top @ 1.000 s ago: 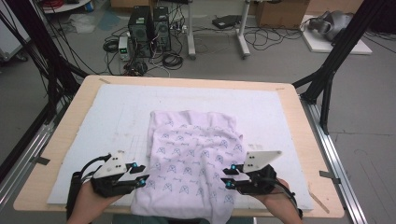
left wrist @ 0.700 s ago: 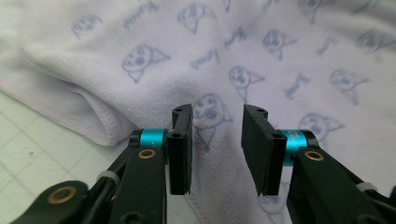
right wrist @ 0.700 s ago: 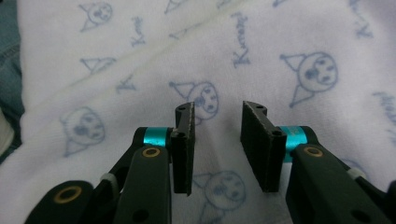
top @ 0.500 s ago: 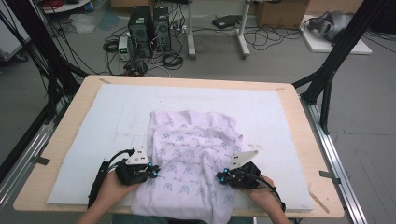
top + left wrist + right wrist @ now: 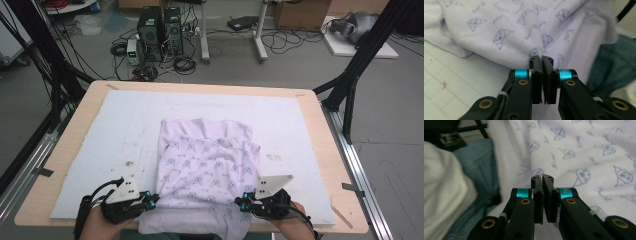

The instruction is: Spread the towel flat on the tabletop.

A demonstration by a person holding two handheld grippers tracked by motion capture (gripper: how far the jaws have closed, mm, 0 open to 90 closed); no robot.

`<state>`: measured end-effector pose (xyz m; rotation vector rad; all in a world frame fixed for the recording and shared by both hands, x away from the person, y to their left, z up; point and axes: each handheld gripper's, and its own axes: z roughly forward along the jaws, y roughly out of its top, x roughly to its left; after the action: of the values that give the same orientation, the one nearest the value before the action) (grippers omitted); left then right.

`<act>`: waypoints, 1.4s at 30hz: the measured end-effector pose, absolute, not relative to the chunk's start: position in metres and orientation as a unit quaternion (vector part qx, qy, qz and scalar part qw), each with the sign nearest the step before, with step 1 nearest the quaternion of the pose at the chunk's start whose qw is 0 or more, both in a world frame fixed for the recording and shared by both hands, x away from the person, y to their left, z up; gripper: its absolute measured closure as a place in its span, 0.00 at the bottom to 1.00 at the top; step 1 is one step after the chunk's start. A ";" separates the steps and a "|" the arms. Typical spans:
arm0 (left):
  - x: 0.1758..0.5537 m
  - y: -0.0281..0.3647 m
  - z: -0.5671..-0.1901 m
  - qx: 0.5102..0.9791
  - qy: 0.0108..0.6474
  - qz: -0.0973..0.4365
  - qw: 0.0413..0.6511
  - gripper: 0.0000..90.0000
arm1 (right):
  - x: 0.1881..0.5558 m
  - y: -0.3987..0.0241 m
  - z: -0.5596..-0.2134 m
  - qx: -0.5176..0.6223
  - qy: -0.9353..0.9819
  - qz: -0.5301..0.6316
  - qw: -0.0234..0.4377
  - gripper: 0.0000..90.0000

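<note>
Shirt (image 5: 207,172) (pale lilac, blue print) lies on the white mat (image 5: 90,150), near hem hanging over the table edge; left gripper (image 5: 145,200) and right gripper (image 5: 243,204) at its near corners, jaws just closed together, pinching cloth.

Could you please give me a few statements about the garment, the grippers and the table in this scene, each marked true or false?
1. The pale lilac printed garment lies on the white mat. True.
2. The left gripper has its jaws wide open. False: they are shut, at the garment's near edge; whether cloth is pinched between them cannot be told.
3. The right gripper has its jaws closed together. True.
4. The garment lies wholly on the table. False: its near edge hangs over the table's front edge.
5. The two grippers are both at the far edge of the table. False: they are at the near edge, one at each lower corner of the garment.
</note>
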<state>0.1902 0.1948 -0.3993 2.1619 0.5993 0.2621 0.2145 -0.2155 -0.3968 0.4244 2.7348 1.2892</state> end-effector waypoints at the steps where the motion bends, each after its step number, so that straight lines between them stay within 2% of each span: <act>1: 0.181 0.197 -0.393 0.863 0.237 0.104 0.434 0.96 | 0.209 -0.216 -0.393 0.127 0.895 0.426 0.037 0.97; 4: 0.166 0.200 -0.379 0.861 0.223 0.100 0.445 0.95 | 0.195 -0.216 -0.375 0.093 0.889 0.447 0.026 0.96; 5: 0.164 0.199 -0.375 0.863 0.217 0.100 0.446 0.93 | 0.194 -0.216 -0.370 0.085 0.886 0.456 0.020 0.91; 6: 0.164 0.198 -0.373 0.863 0.214 0.108 0.445 0.85 | 0.194 -0.217 -0.364 0.087 0.882 0.462 0.027 0.86; 9: 0.176 0.197 -0.376 0.861 0.224 0.123 0.440 0.70 | 0.203 -0.218 -0.362 0.099 0.889 0.442 0.066 0.81; 12: 0.200 0.195 -0.390 0.857 0.238 0.128 0.438 0.67 | 0.221 -0.219 -0.377 0.131 0.893 0.423 0.076 0.77; 16: 0.232 0.185 -0.411 0.860 0.247 0.127 0.427 0.67 | 0.244 -0.216 -0.404 0.165 0.898 0.399 0.082 0.72; 20: 0.259 0.171 -0.430 0.873 0.254 0.125 0.398 0.68 | 0.263 -0.211 -0.427 0.186 0.905 0.377 0.068 0.72; 22: 0.266 0.166 -0.439 0.883 0.252 0.113 0.379 0.70 | 0.267 -0.206 -0.437 0.178 0.916 0.353 0.069 0.78; 23: 0.266 0.165 -0.441 0.882 0.247 0.112 0.386 0.73 | 0.266 -0.206 -0.438 0.179 0.915 0.356 0.068 0.85; 24: 0.267 0.166 -0.441 0.883 0.243 0.104 0.387 0.80 | 0.267 -0.206 -0.439 0.179 0.912 0.365 0.056 0.90; 26: 0.265 0.166 -0.440 0.885 0.238 0.107 0.385 0.96 | 0.266 -0.205 -0.440 0.178 0.911 0.368 0.052 0.97; 27: 0.263 0.165 -0.440 0.885 0.237 0.111 0.384 0.97 | 0.265 -0.205 -0.440 0.174 0.912 0.368 0.054 0.97; 32: 0.241 0.174 -0.429 0.885 0.221 0.134 0.386 0.98 | 0.256 -0.205 -0.433 0.167 0.906 0.386 0.046 0.98; 40: 0.199 0.200 -0.408 0.885 0.220 0.130 0.388 1.00 | 0.222 -0.205 -0.409 0.130 0.904 0.407 0.038 0.98; 42: 0.199 0.206 -0.405 0.883 0.221 0.136 0.391 0.96 | 0.216 -0.207 -0.404 0.121 0.902 0.412 0.036 0.97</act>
<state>0.1992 0.2057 -0.4050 2.2432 0.5619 0.3447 0.2160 -0.2069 -0.4044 0.3730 2.7716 1.2655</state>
